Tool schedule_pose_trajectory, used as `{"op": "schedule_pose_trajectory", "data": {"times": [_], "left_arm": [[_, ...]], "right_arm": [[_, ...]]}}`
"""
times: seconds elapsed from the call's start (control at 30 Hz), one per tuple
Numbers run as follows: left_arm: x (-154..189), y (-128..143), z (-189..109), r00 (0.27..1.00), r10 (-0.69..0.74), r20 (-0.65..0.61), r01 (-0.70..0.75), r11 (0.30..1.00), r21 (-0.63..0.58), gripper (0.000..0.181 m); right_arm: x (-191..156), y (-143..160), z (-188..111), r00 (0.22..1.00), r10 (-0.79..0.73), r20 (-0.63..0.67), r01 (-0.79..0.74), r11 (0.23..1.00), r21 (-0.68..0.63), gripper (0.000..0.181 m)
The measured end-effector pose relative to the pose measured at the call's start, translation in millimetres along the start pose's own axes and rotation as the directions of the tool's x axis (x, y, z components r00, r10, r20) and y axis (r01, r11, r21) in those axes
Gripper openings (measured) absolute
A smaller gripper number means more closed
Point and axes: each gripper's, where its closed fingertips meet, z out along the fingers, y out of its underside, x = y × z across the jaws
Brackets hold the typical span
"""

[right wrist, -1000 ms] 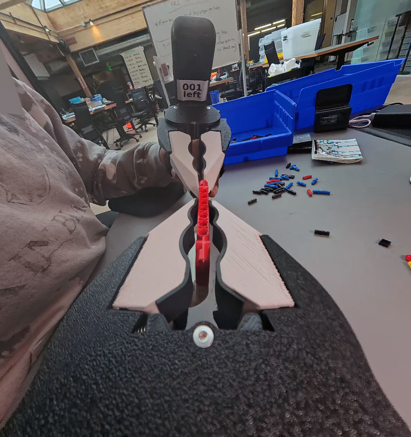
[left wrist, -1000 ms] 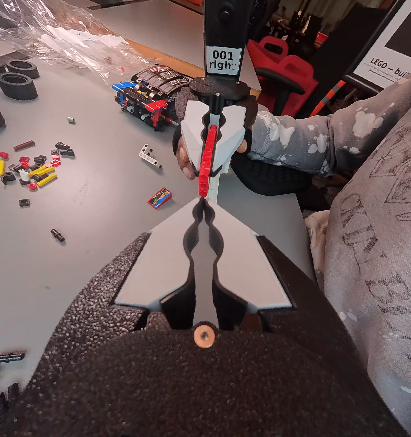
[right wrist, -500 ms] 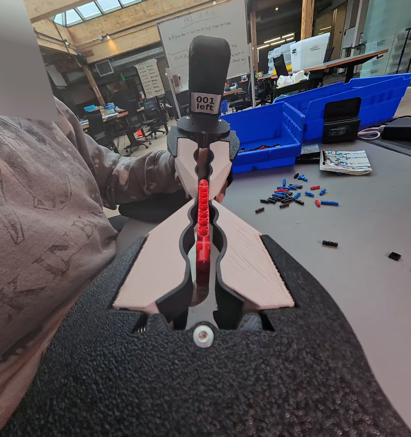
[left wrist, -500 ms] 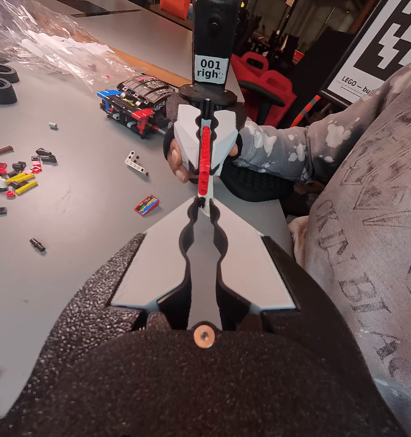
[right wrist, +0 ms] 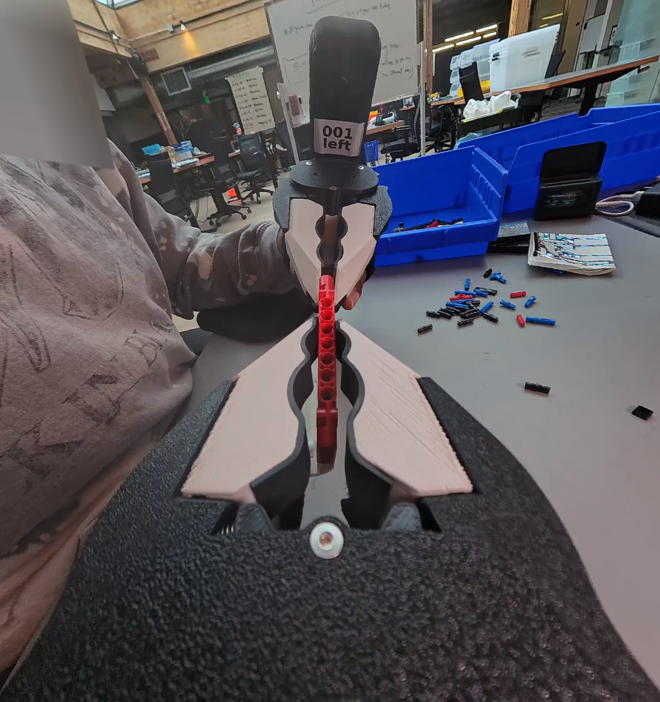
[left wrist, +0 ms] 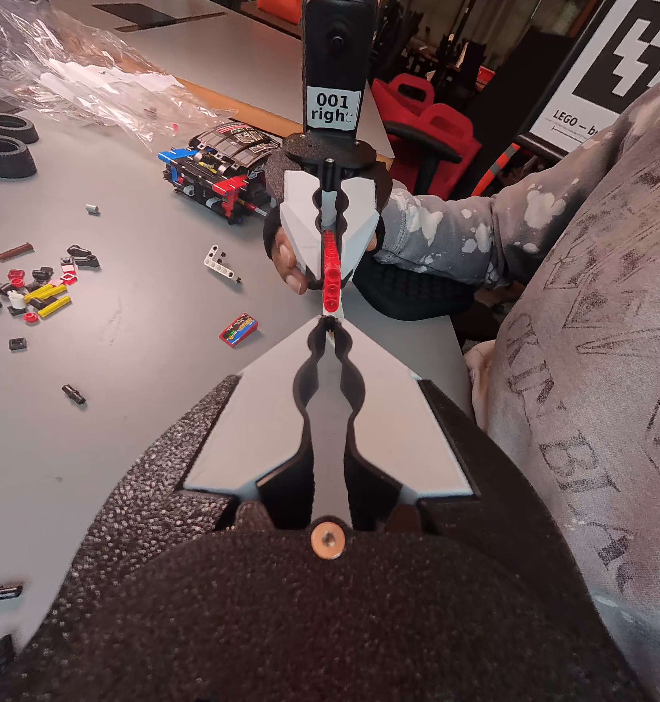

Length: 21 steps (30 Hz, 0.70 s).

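My right gripper (right wrist: 326, 323) is shut on a long red beam with holes (right wrist: 326, 364), held lengthwise between its fingers above the grey table (right wrist: 548, 380). A white piece (right wrist: 308, 421) lies against the beam's left side. The beam points at my left gripper (right wrist: 330, 288), which faces it tip to tip. In the left wrist view my left gripper (left wrist: 328, 323) is shut on the white end (left wrist: 334, 314) that sticks out below the red beam (left wrist: 331, 281). The right gripper (left wrist: 330, 281) shows there too, with a hand behind it.
A partly built model car (left wrist: 222, 171), black tyres (left wrist: 5, 155), a pile of small pieces (left wrist: 36, 288), a white angled beam (left wrist: 220, 262) and a printed tile (left wrist: 239, 324) lie on the table. Blue bins (right wrist: 434, 212), scattered pins (right wrist: 472, 304) and a booklet (right wrist: 571, 252) lie right. The person's torso is close. My two grippers' fingertips are within a few centimetres of each other.
The two grippers have closed the gap between them. The white end of the beam has gone in between my left gripper's tips, which were shut on nothing a second ago.
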Motion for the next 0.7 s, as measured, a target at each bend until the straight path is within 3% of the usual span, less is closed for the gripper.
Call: {"op": "schedule_pose_trajectory", "data": {"times": [0.23, 0.3, 0.53, 0.57, 0.67, 0.7], "left_arm": [[-1.0, 2.1, -0.3, 0.999, -0.03, -0.031, 0.03, 1.0, 0.007, 0.002], [1.0, 5.1, 2.8, 0.999, -0.021, -0.033, 0.02, 1.0, -0.009, 0.002], [0.3, 1.7, 1.5, 1.0, -0.01, -0.004, 0.01, 1.0, -0.012, 0.002], [-5.5, 0.9, -3.8, 1.0, -0.018, 0.022, 0.018, 1.0, -0.005, 0.002], [-43.3, -10.6, -57.2, 0.982, -0.082, 0.173, 0.065, 0.993, 0.101, 0.001], [-57.7, -5.3, -69.1, 0.964, -0.08, 0.252, 0.062, 0.995, 0.079, 0.002]], "right_arm": [[0.1, 23.4, 12.1, 0.997, -0.067, -0.047, 0.06, 0.988, -0.141, 0.018], [-2.2, 21.8, 16.2, 0.996, -0.083, -0.044, 0.076, 0.988, -0.134, 0.008], [-0.8, 17.8, 13.2, 0.996, -0.076, -0.036, 0.072, 0.991, -0.111, 0.007], [4.9, 17.7, 5.2, 0.996, -0.076, -0.054, 0.07, 0.992, -0.107, 0.007], [24.1, 2.9, -33.9, 0.988, -0.041, -0.149, 0.036, 0.999, -0.037, 0.007], [24.7, 1.4, -35.4, 0.987, -0.047, -0.157, 0.041, 0.998, -0.037, 0.007]]}}
